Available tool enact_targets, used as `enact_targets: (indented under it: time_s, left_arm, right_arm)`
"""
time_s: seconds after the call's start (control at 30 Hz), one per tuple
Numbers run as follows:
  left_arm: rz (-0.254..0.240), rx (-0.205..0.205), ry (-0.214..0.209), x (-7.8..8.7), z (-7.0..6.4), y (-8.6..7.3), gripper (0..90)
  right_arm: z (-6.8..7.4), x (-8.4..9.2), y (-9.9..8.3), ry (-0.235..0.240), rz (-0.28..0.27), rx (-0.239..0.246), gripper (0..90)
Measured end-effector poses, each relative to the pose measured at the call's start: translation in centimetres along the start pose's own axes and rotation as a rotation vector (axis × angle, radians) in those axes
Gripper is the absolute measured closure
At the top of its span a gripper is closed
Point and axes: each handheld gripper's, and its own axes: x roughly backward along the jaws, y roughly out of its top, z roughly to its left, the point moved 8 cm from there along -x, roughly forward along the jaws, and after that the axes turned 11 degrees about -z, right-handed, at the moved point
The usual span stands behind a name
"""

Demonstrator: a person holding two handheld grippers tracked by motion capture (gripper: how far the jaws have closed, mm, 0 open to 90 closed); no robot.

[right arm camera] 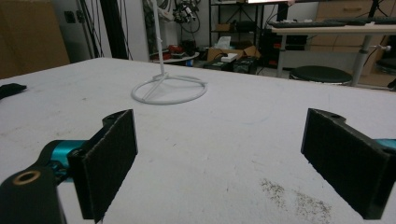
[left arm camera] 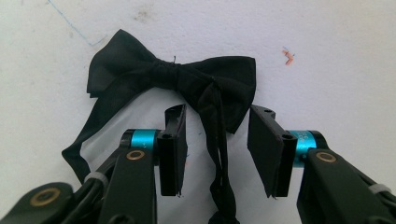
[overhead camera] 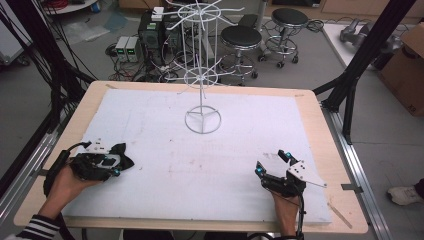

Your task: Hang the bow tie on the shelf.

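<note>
Black padded jaws of the left gripper [left arm camera: 217, 149] rise from the bottom of the left gripper view, spread apart with a gap on each side of the strap that runs down between them; neither pad presses on it. That strap belongs to the black bow tie [left arm camera: 173, 77], which lies flat on the white table cover [left arm camera: 327, 56] in the upper middle of that frame, its knot just above the left pad and its right wing reaching down between the 2 pads. A second length of strap loops away toward the lower left.

From the high view, the left gripper [overhead camera: 117, 161] sits at the lower left of the table, tipped down over the bow tie [overhead camera: 122, 152], with the left hand [overhead camera: 67, 182] wrapped around its body and a striped sleeve at the bottom edge. The right gripper [overhead camera: 272, 162] rests low at the lower right, well apart from the tie, its jaws wide and bare and pointing toward the upper left; the right hand [overhead camera: 285, 212] comes in from the bottom edge.

Between the 2 grippers the cover is bare. A white wire rack [overhead camera: 202, 75] stands on its ring base at the upper middle, well apart from both. In the right gripper view that ring base [right arm camera: 169, 89] shows beyond the wide pads. Behind the table stand 2 black stools [overhead camera: 242, 42] and floor equipment with cables.
</note>
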Motion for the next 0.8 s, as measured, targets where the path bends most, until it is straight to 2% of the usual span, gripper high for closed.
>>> enact_targets:
  time_s: [0.33, 0.5, 0.67, 0.8]
  left_arm:
    - [0.022, 0.023, -0.002, -0.28, 0.1, -0.48, 72.1]
    - [0.03, 0.04, 0.001, -0.39, 0.11, -0.6, 85.2]
    - [0.026, 0.045, 0.005, -0.21, 0.19, -0.53, 87.0]
    - [0.003, 0.059, 0.004, -0.04, 0.17, -0.21, 87.4]
  right_arm:
    - [-0.01, -0.02, 0.0, -0.002, -0.001, 0.002, 9.7]
    - [0.0, -0.01, 0.0, -0.001, -0.001, 0.001, 9.7]
    - [-0.01, -0.02, 0.0, -0.003, -0.002, 0.002, 9.7]
    - [-0.01, -0.03, 0.01, 0.0, -0.004, 0.008, 9.7]
